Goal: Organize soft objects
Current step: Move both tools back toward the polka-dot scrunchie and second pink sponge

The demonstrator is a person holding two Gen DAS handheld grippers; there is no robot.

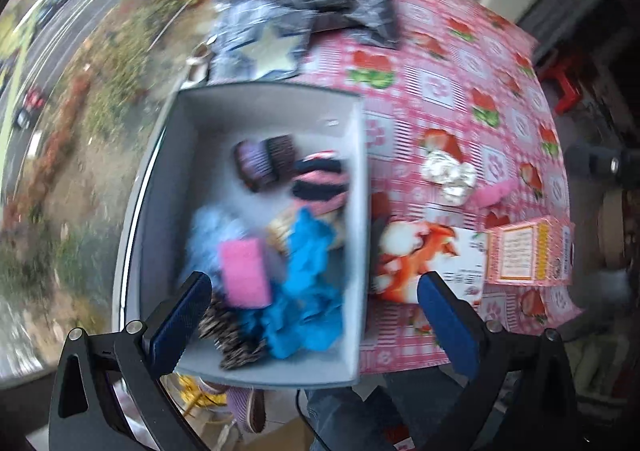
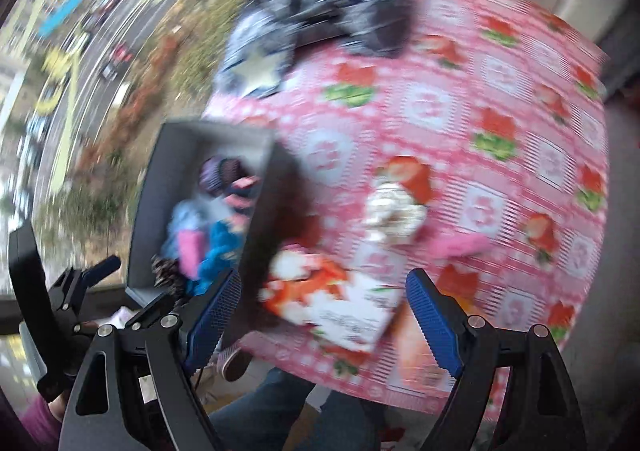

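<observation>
L gripper (image 1: pixel 316 315) w/ blue fingers (image 1: pixel 180 323) spread wide, released, nothing between them, above grey box (image 1: pixel 256 95); box holds soft objects: pink sponge (image 1: pixel 244 275), blue cloth (image 1: pixel 308 291), striped socks (image 1: pixel 320 179); R gripper (image 2: pixel 324 315) fingers (image 2: pixel 432 323) likewise apart, empty, over a printed packet (image 2: pixel 340 307) on the pink-check counter (image 2: pixel 500 99); L view alone shows a pink carton (image 1: pixel 528 255); R view alone shows the L gripper itself at lower left; white bundle (image 2: pixel 394 215) and pink item (image 2: pixel 460 245) lie loose on counter
</observation>
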